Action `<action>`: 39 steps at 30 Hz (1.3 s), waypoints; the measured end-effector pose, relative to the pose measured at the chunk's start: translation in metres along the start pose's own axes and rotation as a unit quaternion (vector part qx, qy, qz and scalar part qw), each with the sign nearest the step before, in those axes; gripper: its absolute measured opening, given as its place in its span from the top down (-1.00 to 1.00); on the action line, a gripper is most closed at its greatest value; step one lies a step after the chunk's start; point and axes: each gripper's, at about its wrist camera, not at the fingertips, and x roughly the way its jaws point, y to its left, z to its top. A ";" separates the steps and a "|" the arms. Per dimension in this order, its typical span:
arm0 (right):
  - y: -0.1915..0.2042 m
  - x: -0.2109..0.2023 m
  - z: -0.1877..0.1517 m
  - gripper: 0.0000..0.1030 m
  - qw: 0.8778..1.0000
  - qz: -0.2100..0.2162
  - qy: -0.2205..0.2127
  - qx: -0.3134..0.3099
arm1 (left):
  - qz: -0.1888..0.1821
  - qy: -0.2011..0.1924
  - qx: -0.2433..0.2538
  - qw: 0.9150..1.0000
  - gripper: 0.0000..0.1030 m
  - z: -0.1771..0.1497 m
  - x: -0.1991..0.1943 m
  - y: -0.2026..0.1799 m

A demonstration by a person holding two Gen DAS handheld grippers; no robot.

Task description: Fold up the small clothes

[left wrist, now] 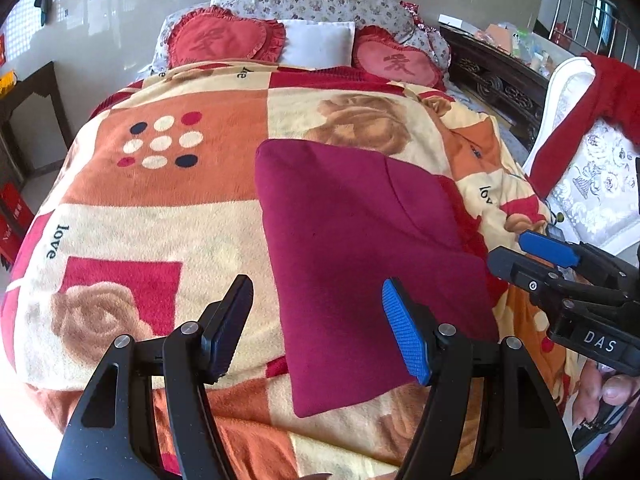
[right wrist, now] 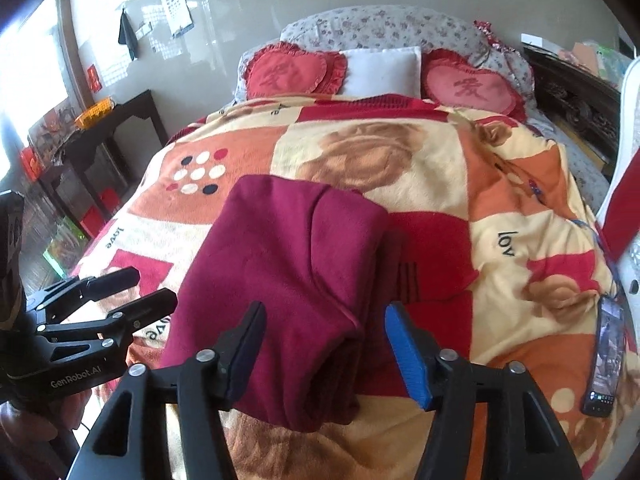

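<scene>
A maroon garment (left wrist: 360, 248) lies folded into a rectangle on the patterned blanket (left wrist: 168, 208). My left gripper (left wrist: 316, 320) is open and empty, hovering over the garment's near left edge. My right gripper (right wrist: 324, 344) is open and empty above the garment's (right wrist: 288, 280) near end, where a folded layer overlaps. The right gripper also shows in the left wrist view (left wrist: 532, 252) at the garment's right edge, and the left gripper shows in the right wrist view (right wrist: 132, 292) to the left of the garment.
Heart cushions (left wrist: 224, 38) and a white pillow (left wrist: 318, 42) lie at the bed's head. A phone (right wrist: 606, 354) lies on the blanket at the right. A white chair with a red cloth (left wrist: 592, 120) stands right of the bed, a dark table (right wrist: 108, 128) left.
</scene>
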 end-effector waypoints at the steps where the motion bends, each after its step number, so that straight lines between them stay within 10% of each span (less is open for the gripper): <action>1: 0.000 -0.003 0.000 -0.28 1.000 -0.003 -0.003 0.004 | 0.000 -0.002 0.000 1.000 -0.31 0.000 -0.002 0.000; 39: 0.010 0.014 -0.001 -0.41 1.000 -0.009 0.011 0.009 | 0.012 -0.019 -0.002 1.000 -0.31 0.007 -0.001 -0.006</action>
